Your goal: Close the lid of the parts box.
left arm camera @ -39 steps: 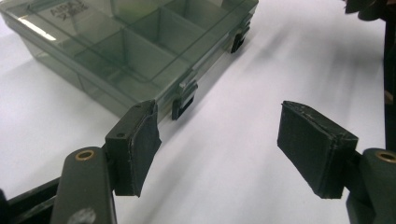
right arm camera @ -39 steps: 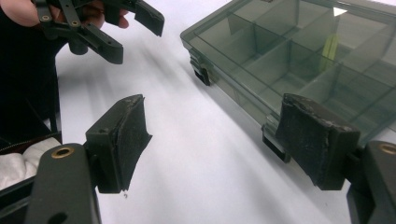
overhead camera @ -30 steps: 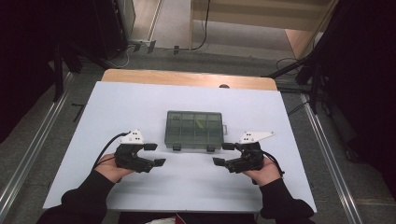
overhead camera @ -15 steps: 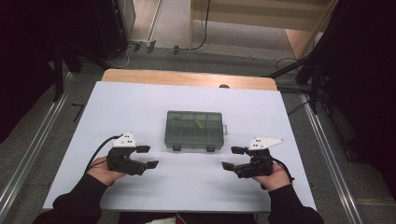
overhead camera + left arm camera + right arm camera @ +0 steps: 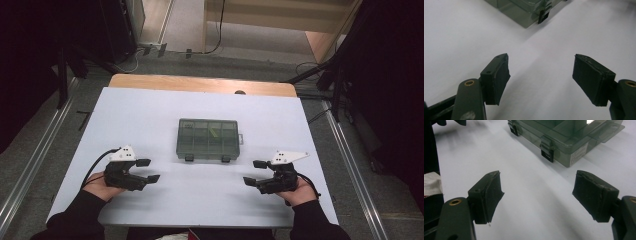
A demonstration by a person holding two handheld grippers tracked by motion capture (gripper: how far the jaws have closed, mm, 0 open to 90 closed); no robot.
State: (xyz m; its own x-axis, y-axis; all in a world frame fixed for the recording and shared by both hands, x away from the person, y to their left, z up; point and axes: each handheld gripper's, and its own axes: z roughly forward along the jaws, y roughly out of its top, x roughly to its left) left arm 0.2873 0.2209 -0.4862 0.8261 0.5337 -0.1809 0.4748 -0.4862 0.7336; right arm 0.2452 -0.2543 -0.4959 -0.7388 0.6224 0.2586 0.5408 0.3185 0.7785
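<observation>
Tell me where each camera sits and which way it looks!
High view: sits above the person's side, looking forward and down on the table; shows both forearms, left gripper, right gripper and the box.
Left gripper view: rides the left gripper, looking along its open jaws at the box's corner.
Right gripper view: rides the right gripper, looking along its open jaws at the box's clasps.
All three share the box and table.
</observation>
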